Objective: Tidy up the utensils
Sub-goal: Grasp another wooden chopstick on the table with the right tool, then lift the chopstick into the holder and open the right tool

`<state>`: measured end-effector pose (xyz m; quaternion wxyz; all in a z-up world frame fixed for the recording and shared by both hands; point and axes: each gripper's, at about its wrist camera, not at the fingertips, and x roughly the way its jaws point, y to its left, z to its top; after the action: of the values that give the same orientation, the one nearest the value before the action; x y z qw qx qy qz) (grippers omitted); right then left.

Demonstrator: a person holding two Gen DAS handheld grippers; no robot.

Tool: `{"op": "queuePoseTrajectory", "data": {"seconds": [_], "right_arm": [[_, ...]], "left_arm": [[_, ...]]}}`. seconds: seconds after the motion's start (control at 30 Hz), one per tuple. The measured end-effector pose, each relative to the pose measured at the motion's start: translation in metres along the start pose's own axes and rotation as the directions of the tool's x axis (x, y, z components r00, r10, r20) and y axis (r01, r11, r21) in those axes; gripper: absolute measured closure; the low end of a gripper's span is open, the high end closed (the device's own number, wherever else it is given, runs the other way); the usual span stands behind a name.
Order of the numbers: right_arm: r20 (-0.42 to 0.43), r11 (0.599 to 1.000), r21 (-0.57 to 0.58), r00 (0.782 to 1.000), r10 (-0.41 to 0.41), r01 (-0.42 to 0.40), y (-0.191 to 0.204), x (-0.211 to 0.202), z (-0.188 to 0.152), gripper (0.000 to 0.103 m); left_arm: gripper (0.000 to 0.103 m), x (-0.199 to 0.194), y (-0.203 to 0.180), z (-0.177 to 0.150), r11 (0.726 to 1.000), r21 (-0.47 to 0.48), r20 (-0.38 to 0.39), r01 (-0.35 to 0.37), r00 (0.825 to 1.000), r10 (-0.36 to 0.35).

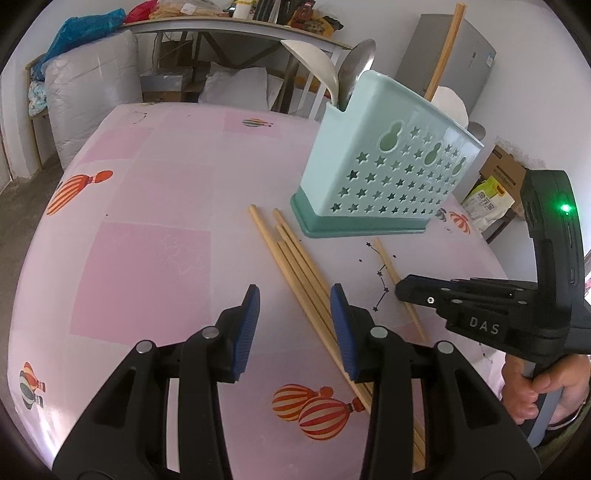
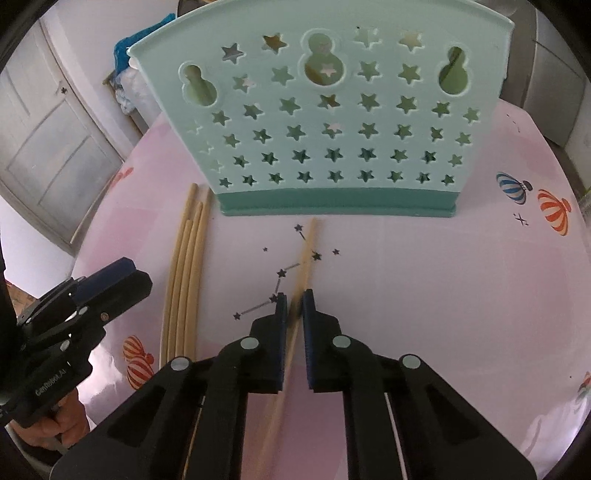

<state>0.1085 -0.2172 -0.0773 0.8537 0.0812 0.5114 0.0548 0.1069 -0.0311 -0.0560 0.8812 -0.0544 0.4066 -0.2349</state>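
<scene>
A mint-green utensil holder (image 1: 384, 162) with star holes stands on the pink table; it holds a ladle (image 1: 314, 62), a spoon (image 1: 356, 66) and a chopstick (image 1: 445, 48). It also shows in the right wrist view (image 2: 332, 122). Several chopsticks (image 1: 295, 266) lie together on the table, seen too in the right wrist view (image 2: 184, 277). My left gripper (image 1: 295, 295) is open above them, its right pad over the bundle. A single chopstick (image 2: 304, 258) lies apart. My right gripper (image 2: 293, 301) has its jaws narrowly open around it, not clamped.
The pink tablecloth (image 1: 147, 258) has balloon prints. A cluttered shelf (image 1: 221, 22), bags and a grey fridge (image 1: 472, 55) stand behind the table. A door (image 2: 48, 147) is at the left in the right wrist view.
</scene>
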Motion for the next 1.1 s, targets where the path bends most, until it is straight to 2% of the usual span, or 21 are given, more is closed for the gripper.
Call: {"op": "queuePoseTrajectory", "data": {"seconds": [0.1, 0.23, 0.33, 0.4, 0.5, 0.53, 0.6, 0.63, 0.73, 0.8, 0.87, 0.97, 1.07, 1.1], "right_arm": [[0.014, 0.998, 0.039, 0.999, 0.051, -0.051, -0.01, -0.016, -0.005, 0.096], [0.107, 0.996, 0.04, 0.992, 0.069, -0.074, -0.019, -0.057, -0.007, 0.096], [0.229, 0.996, 0.022, 0.97, 0.078, -0.085, -0.022, -0.097, -0.003, 0.096], [0.328, 0.997, 0.004, 0.942, 0.076, -0.081, -0.022, -0.125, 0.004, 0.096], [0.483, 0.997, -0.022, 0.872, 0.079, -0.078, -0.016, -0.163, 0.021, 0.096], [0.547, 0.997, -0.03, 0.834, 0.076, -0.072, -0.015, -0.178, 0.029, 0.096], [0.615, 0.997, -0.038, 0.785, 0.078, -0.069, -0.013, -0.193, 0.04, 0.096], [0.663, 0.997, -0.042, 0.745, 0.073, -0.06, -0.012, -0.205, 0.049, 0.096], [0.751, 0.997, -0.055, 0.656, 0.08, -0.059, -0.009, -0.228, 0.067, 0.096], [0.79, 0.995, -0.065, 0.606, 0.098, -0.076, -0.009, -0.236, 0.082, 0.097], [0.812, 0.993, -0.068, 0.573, 0.11, -0.095, -0.009, -0.237, 0.098, 0.096], [0.828, 0.995, -0.063, 0.553, 0.096, -0.079, -0.008, -0.223, 0.12, 0.096], [0.819, 0.995, -0.056, 0.567, 0.09, -0.077, -0.005, -0.195, 0.132, 0.096], [0.806, 0.995, -0.052, 0.585, 0.089, -0.08, -0.006, -0.182, 0.136, 0.096]], "left_arm": [[0.067, -0.002, 0.001, -0.001, 1.0, -0.004, 0.001, 0.001, 1.0, -0.001], [0.067, -0.004, 0.002, -0.001, 1.0, -0.003, 0.007, 0.002, 1.0, -0.002], [0.067, -0.005, 0.003, 0.0, 1.0, -0.008, 0.012, 0.003, 1.0, -0.003], [0.067, -0.006, 0.004, 0.001, 1.0, -0.013, 0.014, 0.002, 1.0, -0.002], [0.067, -0.007, 0.005, 0.001, 1.0, -0.016, 0.015, 0.001, 1.0, -0.001], [0.067, -0.007, 0.005, 0.001, 1.0, -0.017, 0.015, 0.001, 1.0, 0.0], [0.067, -0.007, 0.005, 0.001, 1.0, -0.019, 0.016, 0.0, 1.0, 0.0], [0.067, -0.007, 0.006, 0.001, 1.0, -0.02, 0.017, 0.0, 1.0, 0.0], [0.067, -0.008, 0.007, 0.001, 1.0, -0.023, 0.02, 0.0, 1.0, 0.0], [0.067, -0.008, 0.007, 0.001, 1.0, -0.027, 0.021, 0.003, 1.0, -0.002], [0.067, -0.008, 0.007, 0.001, 1.0, -0.028, 0.022, 0.007, 1.0, -0.006], [0.067, -0.007, 0.007, 0.0, 1.0, -0.028, 0.023, 0.008, 1.0, -0.008], [0.067, -0.007, 0.008, -0.001, 0.999, -0.034, 0.024, 0.007, 1.0, -0.007], [0.067, -0.007, 0.008, -0.001, 0.999, -0.037, 0.024, 0.007, 1.0, -0.006]]}}
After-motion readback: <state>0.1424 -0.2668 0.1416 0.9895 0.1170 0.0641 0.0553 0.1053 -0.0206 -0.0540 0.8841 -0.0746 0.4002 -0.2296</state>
